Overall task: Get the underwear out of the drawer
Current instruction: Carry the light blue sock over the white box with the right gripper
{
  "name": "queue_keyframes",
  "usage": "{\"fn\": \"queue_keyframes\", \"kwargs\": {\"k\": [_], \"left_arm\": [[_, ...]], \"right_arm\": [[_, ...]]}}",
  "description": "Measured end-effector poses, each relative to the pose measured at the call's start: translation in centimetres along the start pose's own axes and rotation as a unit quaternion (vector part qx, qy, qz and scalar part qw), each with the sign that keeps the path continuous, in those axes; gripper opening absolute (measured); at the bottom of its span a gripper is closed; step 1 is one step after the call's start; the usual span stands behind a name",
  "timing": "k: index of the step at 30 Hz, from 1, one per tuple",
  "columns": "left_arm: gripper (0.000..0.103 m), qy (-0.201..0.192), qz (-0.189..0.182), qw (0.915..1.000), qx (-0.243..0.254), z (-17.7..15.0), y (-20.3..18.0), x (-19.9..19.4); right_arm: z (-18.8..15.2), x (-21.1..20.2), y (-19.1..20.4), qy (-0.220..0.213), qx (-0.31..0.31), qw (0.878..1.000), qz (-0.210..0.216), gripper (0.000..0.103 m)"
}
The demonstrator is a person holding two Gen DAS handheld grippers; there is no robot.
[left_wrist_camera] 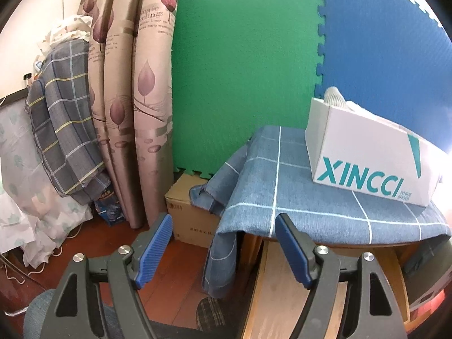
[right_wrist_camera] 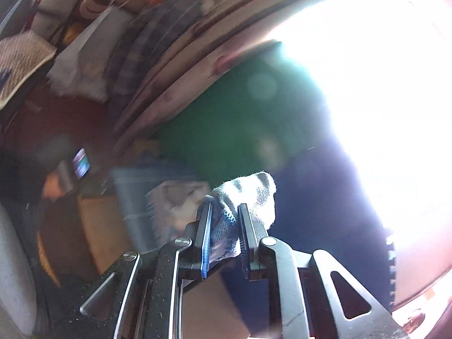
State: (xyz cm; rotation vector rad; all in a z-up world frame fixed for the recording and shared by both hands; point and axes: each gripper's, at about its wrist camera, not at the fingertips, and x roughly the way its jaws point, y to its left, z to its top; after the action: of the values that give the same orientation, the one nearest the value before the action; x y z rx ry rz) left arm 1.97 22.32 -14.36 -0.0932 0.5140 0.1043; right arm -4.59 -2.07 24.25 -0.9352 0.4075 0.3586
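Underwear (right_wrist_camera: 248, 195) in raised right tool (right_wrist_camera: 224, 226)

Left gripper (left_wrist_camera: 224, 244) agape; right gripper (right_wrist_camera: 223, 234) clamped (fingers near-parallel).

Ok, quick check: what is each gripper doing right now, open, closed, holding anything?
Left gripper: open, nothing between its fingers.
Right gripper: closed on a piece of grey-white fabric, likely the underwear.

Left wrist view: evenly daylit, sharp, edges bowed by fisheye. Right wrist view: motion-blurred (background especially), white glare flooding the upper right.
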Motion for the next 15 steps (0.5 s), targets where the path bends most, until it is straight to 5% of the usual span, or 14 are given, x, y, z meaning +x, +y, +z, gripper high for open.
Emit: {"fn": "queue_keyframes", "kwargs": {"k": [7,15], "left_arm": [[0.077,0.002,-0.006,0.9998,-0.02,0.3,0.8,0.0],[0.077,-0.001,-0.013,0.9998,-0.017,0.3,0.6,-0.3]], "right_arm": [[2.7,-0.9,-11.4,-0.023,0.089,0.994,-0.058,0.016],[1.0,7.5,-16.5,0.024,0.145,0.987,-0.07,0.016]]}}
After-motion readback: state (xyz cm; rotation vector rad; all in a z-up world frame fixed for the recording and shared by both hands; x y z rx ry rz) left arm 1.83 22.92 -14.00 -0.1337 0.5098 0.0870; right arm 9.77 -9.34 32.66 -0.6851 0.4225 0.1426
